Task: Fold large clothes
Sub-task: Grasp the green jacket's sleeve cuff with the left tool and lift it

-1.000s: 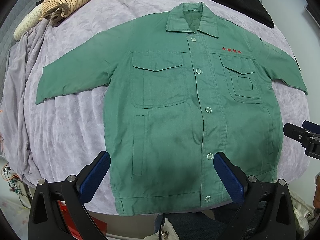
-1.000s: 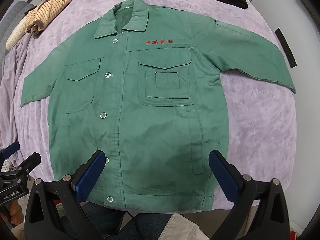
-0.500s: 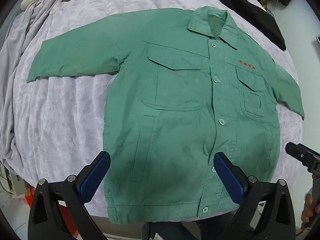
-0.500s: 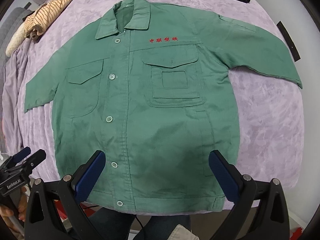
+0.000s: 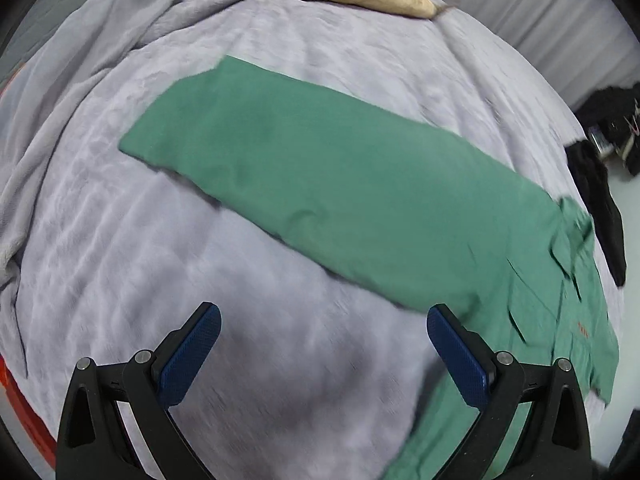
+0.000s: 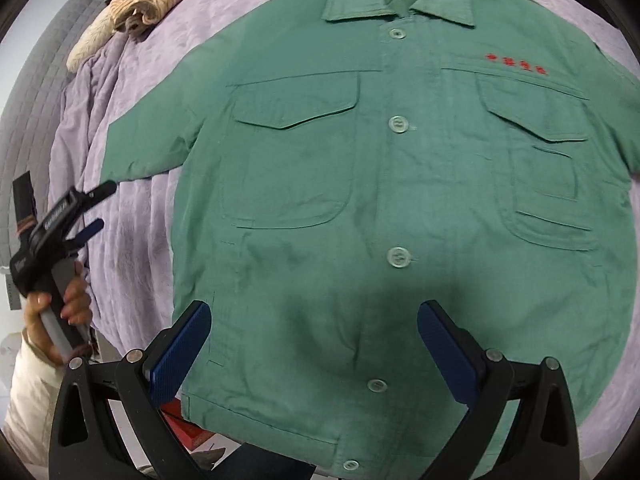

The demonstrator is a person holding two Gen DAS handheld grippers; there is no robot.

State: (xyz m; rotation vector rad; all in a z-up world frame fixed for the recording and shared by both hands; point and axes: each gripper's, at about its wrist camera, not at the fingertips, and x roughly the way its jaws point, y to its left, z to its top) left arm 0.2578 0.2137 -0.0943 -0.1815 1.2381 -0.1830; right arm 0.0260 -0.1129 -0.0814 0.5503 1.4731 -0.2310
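A bed (image 5: 120, 280) with a rumpled lilac-grey blanket (image 6: 132, 92) fills the room. A grey quilted headboard (image 6: 36, 92) stands at one edge; a pale wall (image 5: 540, 12) rises beyond the far edge.

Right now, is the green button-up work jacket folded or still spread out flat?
Spread flat. The green button-up work jacket lies front up on the lavender blanket, its sleeve stretched out straight, nothing folded over.

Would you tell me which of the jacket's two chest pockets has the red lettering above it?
The chest pocket on the right of the right wrist view; red lettering sits just above its flap. The other pocket, left of the buttons, has plain cloth above.
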